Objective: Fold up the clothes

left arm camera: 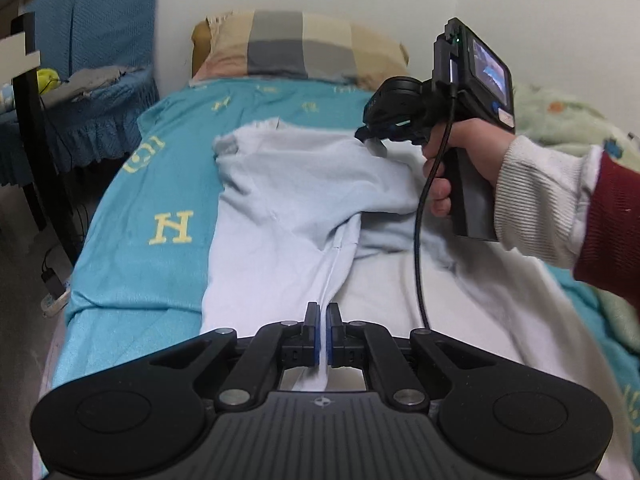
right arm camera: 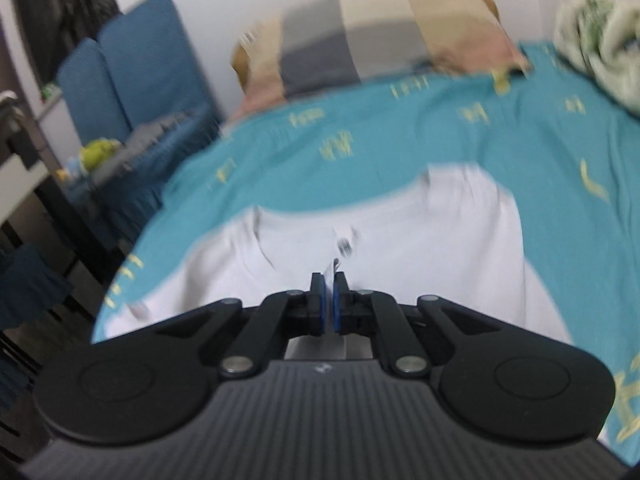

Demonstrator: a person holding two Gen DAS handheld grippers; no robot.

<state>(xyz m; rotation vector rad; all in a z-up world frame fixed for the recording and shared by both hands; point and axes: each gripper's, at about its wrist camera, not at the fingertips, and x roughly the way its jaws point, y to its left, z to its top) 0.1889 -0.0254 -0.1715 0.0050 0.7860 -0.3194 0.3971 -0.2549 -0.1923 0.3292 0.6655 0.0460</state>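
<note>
Teal bed [left arm camera: 132,208]; both grippers' fingers pinch the shirt [left arm camera: 280,200].

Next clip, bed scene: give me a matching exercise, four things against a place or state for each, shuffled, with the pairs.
Things:
1. pale shirt
2. checked pillow
3. blue chair
4. left claw

Places or states:
A. beside the bed, against the wall
B. at the head of the bed
C. shut on a fold of fabric
D. spread over the turquoise sheet, partly folded

Pairs: 1-D, 2-B, 3-A, 4-C
</note>
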